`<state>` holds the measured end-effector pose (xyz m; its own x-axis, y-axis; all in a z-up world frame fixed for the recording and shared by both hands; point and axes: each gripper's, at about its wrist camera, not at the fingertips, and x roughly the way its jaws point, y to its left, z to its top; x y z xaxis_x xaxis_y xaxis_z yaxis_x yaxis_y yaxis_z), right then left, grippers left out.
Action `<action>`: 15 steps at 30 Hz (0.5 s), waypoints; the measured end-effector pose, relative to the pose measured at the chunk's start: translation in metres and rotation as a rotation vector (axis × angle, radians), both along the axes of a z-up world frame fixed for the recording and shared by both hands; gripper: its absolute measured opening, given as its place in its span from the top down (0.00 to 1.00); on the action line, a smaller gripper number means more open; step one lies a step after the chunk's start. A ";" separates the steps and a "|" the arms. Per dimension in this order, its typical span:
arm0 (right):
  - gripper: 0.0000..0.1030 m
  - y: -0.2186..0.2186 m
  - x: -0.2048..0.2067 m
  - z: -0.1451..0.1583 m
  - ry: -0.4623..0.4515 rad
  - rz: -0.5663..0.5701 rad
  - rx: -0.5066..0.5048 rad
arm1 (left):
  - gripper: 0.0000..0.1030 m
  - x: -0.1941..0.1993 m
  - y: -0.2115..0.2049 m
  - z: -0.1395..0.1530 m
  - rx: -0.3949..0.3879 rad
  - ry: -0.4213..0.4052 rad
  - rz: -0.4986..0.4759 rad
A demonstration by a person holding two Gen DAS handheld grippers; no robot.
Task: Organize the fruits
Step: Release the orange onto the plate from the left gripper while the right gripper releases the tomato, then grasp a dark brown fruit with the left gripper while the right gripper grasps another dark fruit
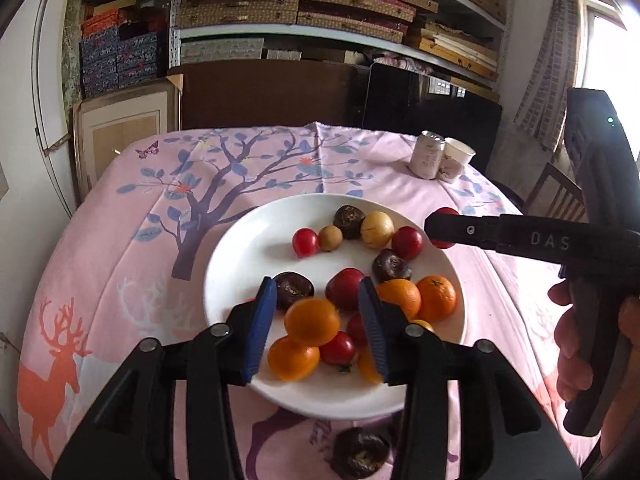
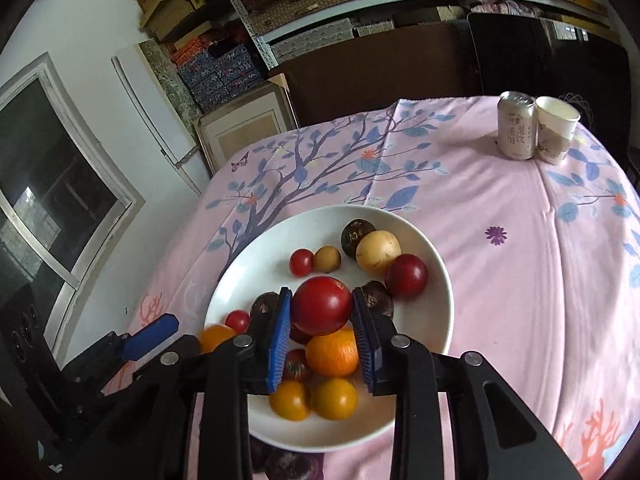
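Over the white plate (image 2: 434,280) of mixed fruit, the right gripper (image 2: 322,322) clamps a red tomato (image 2: 322,304) while the left gripper (image 1: 316,320) stands open around an orange (image 1: 312,321) (apparently unpinched); too hard a squeeze could bruise the tomato.

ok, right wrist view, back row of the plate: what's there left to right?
small red tomato → small tan fruit → dark brown fruit → pale yellow fruit → dark red fruit, all on the white plate.
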<state>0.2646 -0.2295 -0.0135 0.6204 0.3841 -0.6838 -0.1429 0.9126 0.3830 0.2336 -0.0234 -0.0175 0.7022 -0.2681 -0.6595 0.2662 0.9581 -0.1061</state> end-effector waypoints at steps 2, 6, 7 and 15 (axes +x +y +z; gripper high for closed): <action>0.59 0.003 0.010 -0.008 0.022 -0.030 -0.024 | 0.50 0.017 0.003 -0.011 0.008 0.056 0.028; 0.57 0.003 -0.010 -0.010 -0.013 -0.029 -0.071 | 0.46 0.003 0.016 -0.018 -0.014 0.053 0.029; 0.56 0.002 -0.020 -0.010 -0.027 -0.025 -0.086 | 0.44 -0.005 0.017 -0.020 -0.002 0.045 0.029; 0.44 -0.029 -0.125 -0.036 -0.064 0.012 -0.021 | 0.36 -0.085 0.011 -0.038 0.061 0.032 -0.078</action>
